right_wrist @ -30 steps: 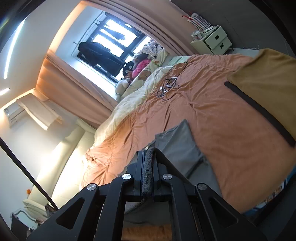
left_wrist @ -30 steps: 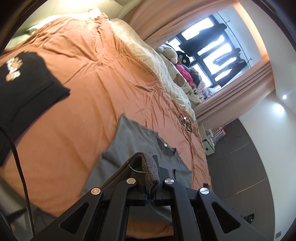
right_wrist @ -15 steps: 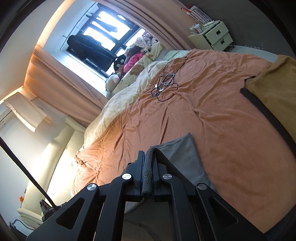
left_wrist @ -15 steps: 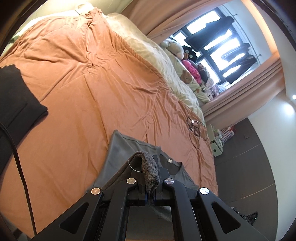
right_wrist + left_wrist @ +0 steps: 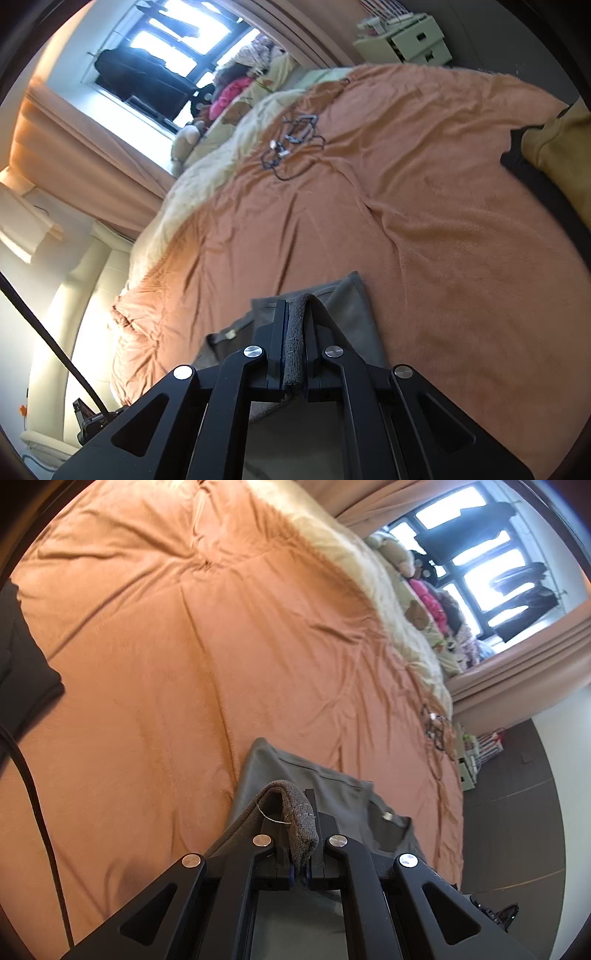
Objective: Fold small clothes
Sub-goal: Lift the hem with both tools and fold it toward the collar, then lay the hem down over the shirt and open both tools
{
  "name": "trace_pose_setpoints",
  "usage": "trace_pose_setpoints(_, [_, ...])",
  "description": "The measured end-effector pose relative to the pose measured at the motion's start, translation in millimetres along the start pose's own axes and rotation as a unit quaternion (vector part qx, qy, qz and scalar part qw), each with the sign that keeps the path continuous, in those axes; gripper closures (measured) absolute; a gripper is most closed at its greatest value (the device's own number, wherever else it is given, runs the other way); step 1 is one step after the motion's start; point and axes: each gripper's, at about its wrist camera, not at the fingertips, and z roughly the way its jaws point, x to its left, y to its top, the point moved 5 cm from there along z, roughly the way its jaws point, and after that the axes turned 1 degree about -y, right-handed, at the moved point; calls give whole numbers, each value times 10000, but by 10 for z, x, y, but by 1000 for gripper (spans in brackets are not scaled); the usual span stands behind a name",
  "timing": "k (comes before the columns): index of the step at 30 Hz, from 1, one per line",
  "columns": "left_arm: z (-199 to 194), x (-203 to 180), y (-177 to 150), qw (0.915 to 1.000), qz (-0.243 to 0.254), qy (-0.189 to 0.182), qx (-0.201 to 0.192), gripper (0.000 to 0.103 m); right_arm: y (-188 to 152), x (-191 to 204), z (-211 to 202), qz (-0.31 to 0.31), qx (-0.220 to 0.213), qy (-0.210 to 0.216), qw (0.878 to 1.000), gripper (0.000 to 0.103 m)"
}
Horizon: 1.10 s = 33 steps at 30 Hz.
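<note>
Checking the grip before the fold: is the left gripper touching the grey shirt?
Touching. The left wrist view shows the left gripper with jaws closed on a bunched edge of the grey shirt.

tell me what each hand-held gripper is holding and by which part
Both grip the grey shirt: left hand-held gripper and right hand-held gripper each pinch a thick hem edge.
</note>
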Motion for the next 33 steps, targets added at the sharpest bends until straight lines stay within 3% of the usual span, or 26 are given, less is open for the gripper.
trace_pose_setpoints(8, [598,219,155,9990,-141,322,258,100,100,-72,408,131,266,-239,9993,101])
trace_pose_setpoints(13, [756,263,221,9984,-165,397,354,100,140,-61,552,194,362,-361,9985,101])
trace_pose_setpoints(18, [926,280,212,9965,-51,616,558,100,150,-44,704,116,548,-815,9951,100])
trace_pose_setpoints(20, [990,296,180,9950,9,695,723,92,128,-29,728,15,663,-942,9933,98])
trace_pose_setpoints(21, [994,289,160,9946,69,703,756,88,125,-5,717,-37,684,-936,9933,95])
trace_pose_setpoints(22, [970,280,153,9941,169,769,747,72,117,24,684,-133,693,-924,9932,91])
trace_pose_setpoints(23, [940,272,148,9937,242,823,716,51,119,53,630,-253,664,-1003,9924,72])
trace_pose_setpoints(24, [874,247,148,9933,371,904,624,44,126,70,580,-358,614,-1113,9912,42])
trace_pose_setpoints(25, [795,217,150,9926,503,974,516,37,128,82,518,-466,530,-1206,9902,33])
trace_pose_setpoints(29, [643,155,133,9878,886,1184,485,36,65,154,309,-868,526,-1422,9846,31])
trace_pose_setpoints(33, [595,79,-13,9739,1509,1521,754,32,-98,251,208,-1423,862,-1685,9716,31])
